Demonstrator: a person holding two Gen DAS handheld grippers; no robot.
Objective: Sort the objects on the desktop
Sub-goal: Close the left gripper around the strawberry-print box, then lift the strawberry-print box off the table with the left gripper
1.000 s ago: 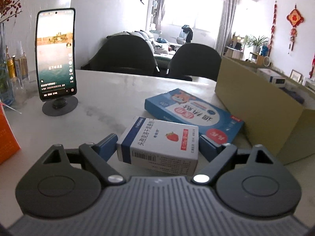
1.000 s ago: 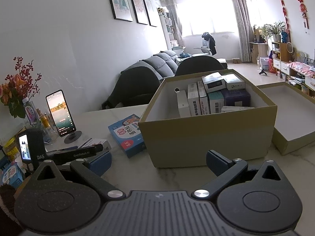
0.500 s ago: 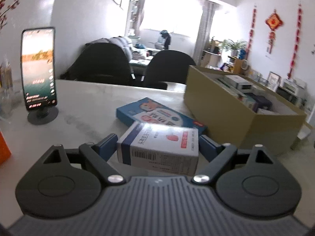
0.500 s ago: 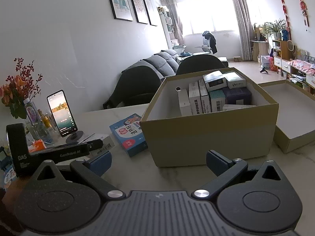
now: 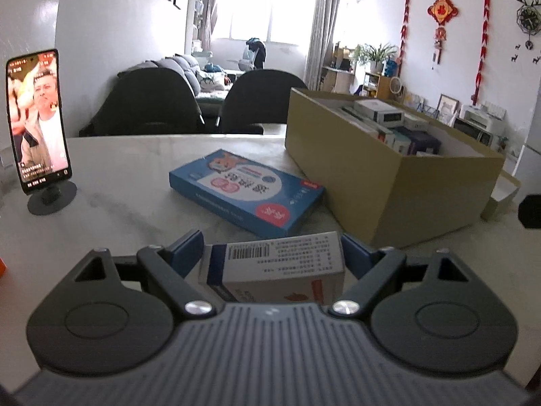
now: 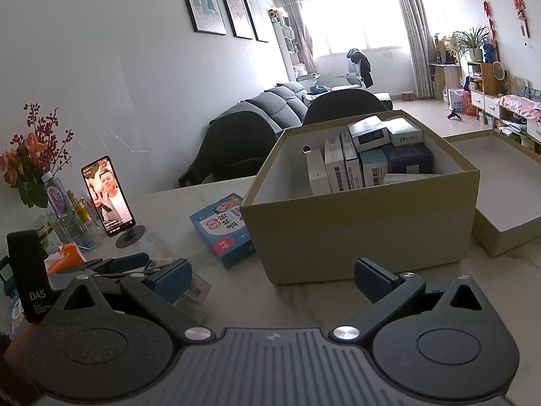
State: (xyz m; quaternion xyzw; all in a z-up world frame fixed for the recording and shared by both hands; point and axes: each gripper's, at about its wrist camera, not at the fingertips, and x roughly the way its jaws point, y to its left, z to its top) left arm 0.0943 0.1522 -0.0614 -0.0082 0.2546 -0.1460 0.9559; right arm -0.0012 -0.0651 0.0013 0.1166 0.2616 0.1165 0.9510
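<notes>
Left gripper [image 5: 272, 253] fingers clamped on white medicine box [image 5: 274, 264] — right gripper [image 6: 272, 279] fingers apart, empty.

Pale marble table [image 5: 128, 176] — flat blue box [image 5: 245, 191], open cardboard box [image 5: 389, 182], its lid [image 6: 507, 209], phone on stand [image 5: 37, 125].

white medicine box [image 5: 274, 264]: barcode side up, clamped between blue pads | blue flat box [image 5: 245, 191]: lying on table, beside cardboard box [image 5: 389, 182], half filled
</notes>
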